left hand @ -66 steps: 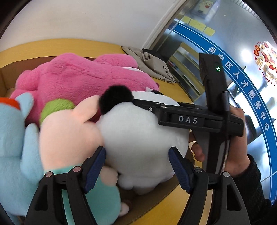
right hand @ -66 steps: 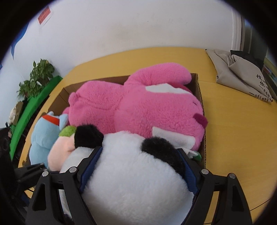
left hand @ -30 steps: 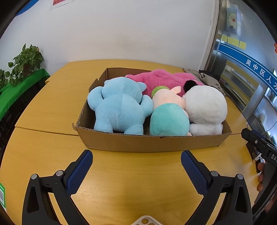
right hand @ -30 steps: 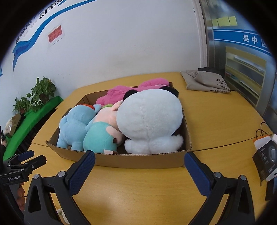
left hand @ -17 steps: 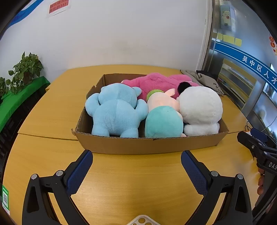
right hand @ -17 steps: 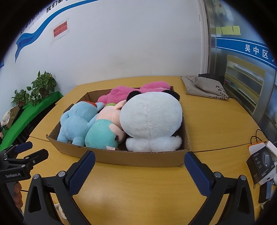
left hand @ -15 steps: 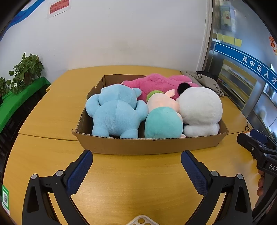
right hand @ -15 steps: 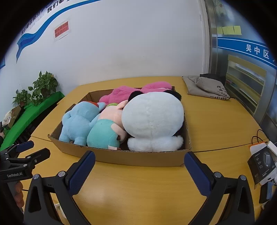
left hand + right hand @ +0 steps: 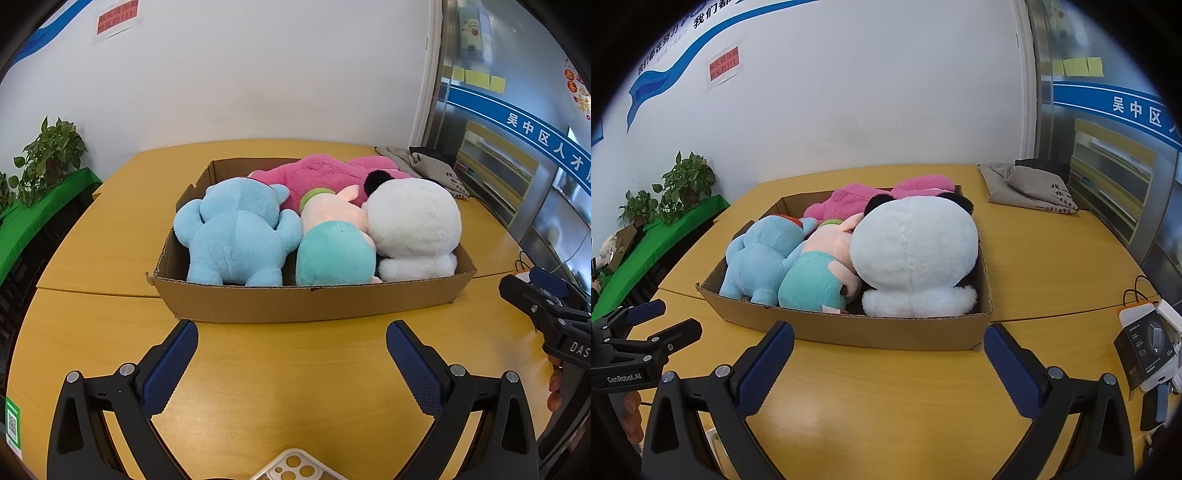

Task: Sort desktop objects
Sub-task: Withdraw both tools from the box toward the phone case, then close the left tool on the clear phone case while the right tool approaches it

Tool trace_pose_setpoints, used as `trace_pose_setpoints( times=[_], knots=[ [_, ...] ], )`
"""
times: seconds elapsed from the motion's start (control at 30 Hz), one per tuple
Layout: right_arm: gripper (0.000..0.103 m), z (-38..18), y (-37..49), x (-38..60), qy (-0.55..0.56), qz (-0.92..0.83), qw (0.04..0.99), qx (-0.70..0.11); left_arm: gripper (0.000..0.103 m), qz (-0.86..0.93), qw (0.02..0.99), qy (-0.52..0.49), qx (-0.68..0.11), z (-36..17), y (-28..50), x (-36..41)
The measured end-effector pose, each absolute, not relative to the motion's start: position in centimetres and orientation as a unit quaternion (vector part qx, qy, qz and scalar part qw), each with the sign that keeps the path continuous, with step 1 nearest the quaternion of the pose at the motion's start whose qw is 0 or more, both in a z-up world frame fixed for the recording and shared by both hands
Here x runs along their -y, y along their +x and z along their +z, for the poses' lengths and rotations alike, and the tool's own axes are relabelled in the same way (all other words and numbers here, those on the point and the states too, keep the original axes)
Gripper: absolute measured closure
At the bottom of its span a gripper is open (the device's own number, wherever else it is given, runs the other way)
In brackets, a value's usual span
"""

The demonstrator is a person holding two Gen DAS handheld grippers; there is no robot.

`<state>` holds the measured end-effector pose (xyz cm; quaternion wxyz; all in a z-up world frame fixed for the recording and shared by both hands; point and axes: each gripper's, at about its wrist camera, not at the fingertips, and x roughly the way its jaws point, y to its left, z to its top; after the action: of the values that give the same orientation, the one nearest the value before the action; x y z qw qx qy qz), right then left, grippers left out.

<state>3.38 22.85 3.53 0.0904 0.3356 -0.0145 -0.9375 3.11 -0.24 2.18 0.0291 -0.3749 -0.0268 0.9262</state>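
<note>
A shallow cardboard box [image 9: 306, 301] [image 9: 886, 334] stands on the yellow table. It holds a blue plush [image 9: 236, 236] [image 9: 757, 258], a teal and peach plush [image 9: 334, 254] [image 9: 816, 280], a white panda plush [image 9: 415, 230] [image 9: 916, 254] and a pink plush [image 9: 321, 175] [image 9: 849, 199] at the back. My left gripper [image 9: 291, 363] is open and empty, in front of the box. My right gripper [image 9: 888, 365] is open and empty, also in front of the box. Each gripper shows at the edge of the other's view.
A grey folded bag [image 9: 436, 170] [image 9: 1027, 188] lies on the table behind the box on the right. A black carton [image 9: 1145, 349] and a small dark device [image 9: 1156, 404] lie at the right. A phone case [image 9: 295, 467] lies at the near edge. Plants [image 9: 683, 184] stand left.
Both grippers were around the panda plush in the box. They have let go and drawn back to the near side of the table, open. In the last second they barely moved.
</note>
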Motion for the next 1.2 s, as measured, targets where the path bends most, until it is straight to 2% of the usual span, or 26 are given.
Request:
trace_pose_setpoints(
  times=[0.77,1.03,1.07,1.2],
  knots=[
    [0.0,3.2,4.8,-23.0,0.341,-0.937,0.083,0.004,0.0,0.908,0.101,-0.405,0.018,-0.5,4.6,0.7],
    [0.0,-1.7,10.2,-21.3,0.411,-0.901,0.136,-0.032,0.0,0.867,0.171,-0.466,-0.039,-4.7,6.0,1.9],
    [0.0,-2.7,11.2,-20.5,0.427,-0.89,0.152,-0.042,0.001,0.86,0.18,-0.476,-0.045,-5.4,6.2,2.0],
    [0.003,-6.5,14.7,-16.9,0.47,-0.854,0.21,-0.082,0.015,0.828,0.212,-0.515,-0.063,-7.9,6.7,2.3]
  ],
)
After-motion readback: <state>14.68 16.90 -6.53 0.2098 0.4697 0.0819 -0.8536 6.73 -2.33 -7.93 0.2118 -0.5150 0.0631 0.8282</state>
